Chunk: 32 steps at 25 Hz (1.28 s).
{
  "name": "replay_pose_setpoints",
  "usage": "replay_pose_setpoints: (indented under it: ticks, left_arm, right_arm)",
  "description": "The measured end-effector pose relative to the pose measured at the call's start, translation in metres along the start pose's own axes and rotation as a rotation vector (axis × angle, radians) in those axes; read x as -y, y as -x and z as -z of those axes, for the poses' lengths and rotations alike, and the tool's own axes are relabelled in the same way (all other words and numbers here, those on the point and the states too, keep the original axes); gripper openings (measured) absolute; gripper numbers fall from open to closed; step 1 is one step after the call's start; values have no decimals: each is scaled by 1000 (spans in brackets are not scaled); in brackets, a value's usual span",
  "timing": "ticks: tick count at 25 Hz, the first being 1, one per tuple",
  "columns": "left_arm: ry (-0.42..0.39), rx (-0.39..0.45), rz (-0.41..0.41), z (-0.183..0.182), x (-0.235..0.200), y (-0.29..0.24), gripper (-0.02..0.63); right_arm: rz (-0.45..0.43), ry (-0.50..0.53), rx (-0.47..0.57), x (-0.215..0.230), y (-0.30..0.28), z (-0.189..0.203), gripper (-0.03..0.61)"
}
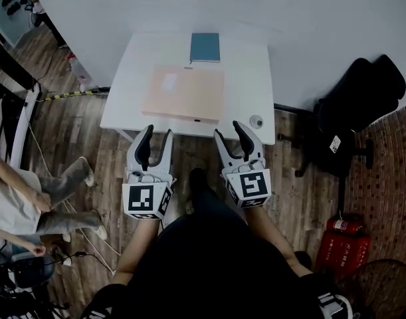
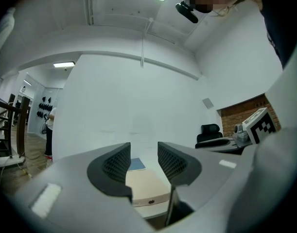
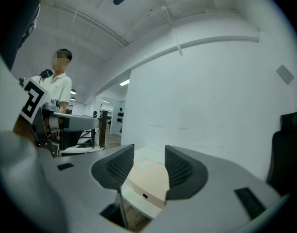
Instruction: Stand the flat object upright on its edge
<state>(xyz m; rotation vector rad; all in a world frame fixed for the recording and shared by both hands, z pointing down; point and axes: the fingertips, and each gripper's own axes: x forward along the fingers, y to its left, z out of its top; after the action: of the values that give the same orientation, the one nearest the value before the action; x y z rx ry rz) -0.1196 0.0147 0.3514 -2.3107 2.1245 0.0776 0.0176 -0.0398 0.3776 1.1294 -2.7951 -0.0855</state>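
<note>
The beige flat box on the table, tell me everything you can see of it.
The beige flat box is a thin peach-coloured rectangle, cardboard by its look, lying flat near the front edge of the white table. A paler label sits on its top, a small dark round spot on its front side. Only the table touches it; the left gripper and right gripper hang open, short of it.

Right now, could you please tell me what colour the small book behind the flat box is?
The book is teal blue; head view shows it best.
</note>
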Motion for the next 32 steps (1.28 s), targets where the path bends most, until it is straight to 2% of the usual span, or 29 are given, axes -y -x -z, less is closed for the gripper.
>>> replay_pose_setpoints:
  ticks: [14, 20, 27, 32]
  left_arm:
    - [10, -69, 44, 43, -66, -119, 160]
    - [31, -129, 43, 71, -98, -172, 160]
    - [31, -203, 46, 107, -123, -209, 161]
    - [51, -290, 52, 140, -136, -216, 183]
  right_arm:
    - [42, -4, -120, 55, -118, 50, 176]
    - [60, -27, -194, 85, -168, 78, 186]
    - [62, -35, -280, 104, -198, 120, 195]
    - [62, -69, -350, 109, -201, 149, 208]
